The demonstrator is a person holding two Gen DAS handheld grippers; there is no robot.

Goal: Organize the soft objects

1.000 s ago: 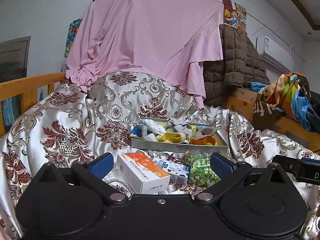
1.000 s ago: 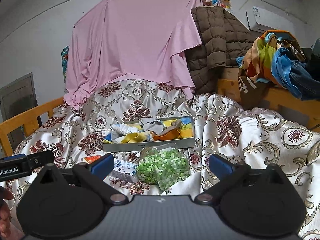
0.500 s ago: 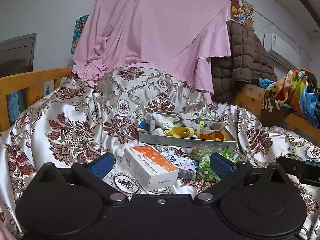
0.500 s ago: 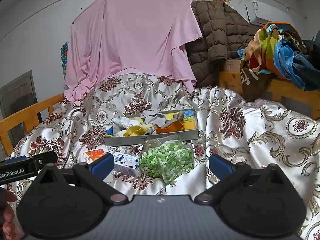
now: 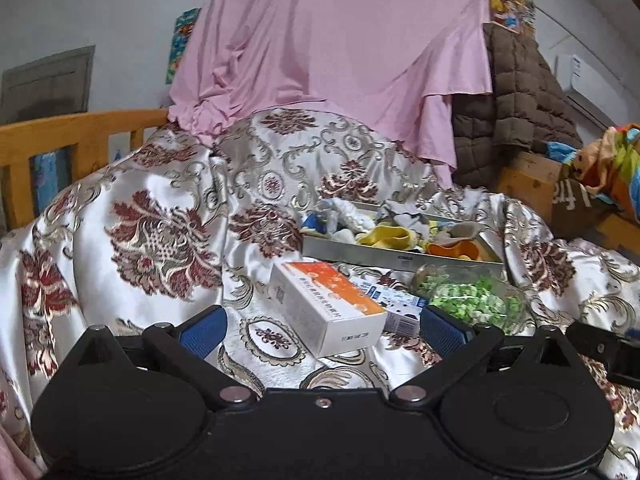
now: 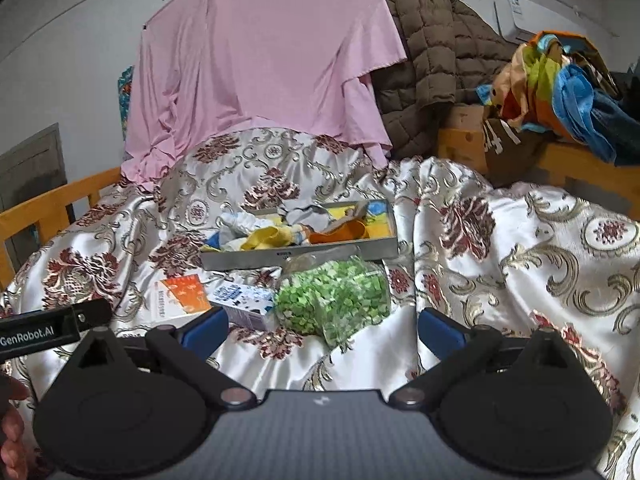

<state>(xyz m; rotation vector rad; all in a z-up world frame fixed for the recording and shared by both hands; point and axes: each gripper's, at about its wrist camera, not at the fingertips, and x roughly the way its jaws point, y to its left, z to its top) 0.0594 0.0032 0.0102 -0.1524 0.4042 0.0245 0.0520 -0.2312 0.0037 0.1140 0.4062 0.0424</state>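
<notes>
Right wrist view: socks (image 6: 260, 236) heaped loose in the grey tray (image 6: 296, 258) on the bed, unsorted, apparently everything left to do, with left tongs (image 5: 322, 326) and right tongs (image 6: 322, 326) both spread wide, empty, well short of it.

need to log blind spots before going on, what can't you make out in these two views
- Print on the orange and white box: too small and blurred in the left wrist view; in the right wrist view the left gripper's body covers its near end.
- Blue and white carton: the right gripper's finger hides its near corner.
- Tray: the piled soft items cover most of its floor; they cannot be counted.
- Bag of green pieces: near edge hidden behind the left gripper's finger.
</notes>
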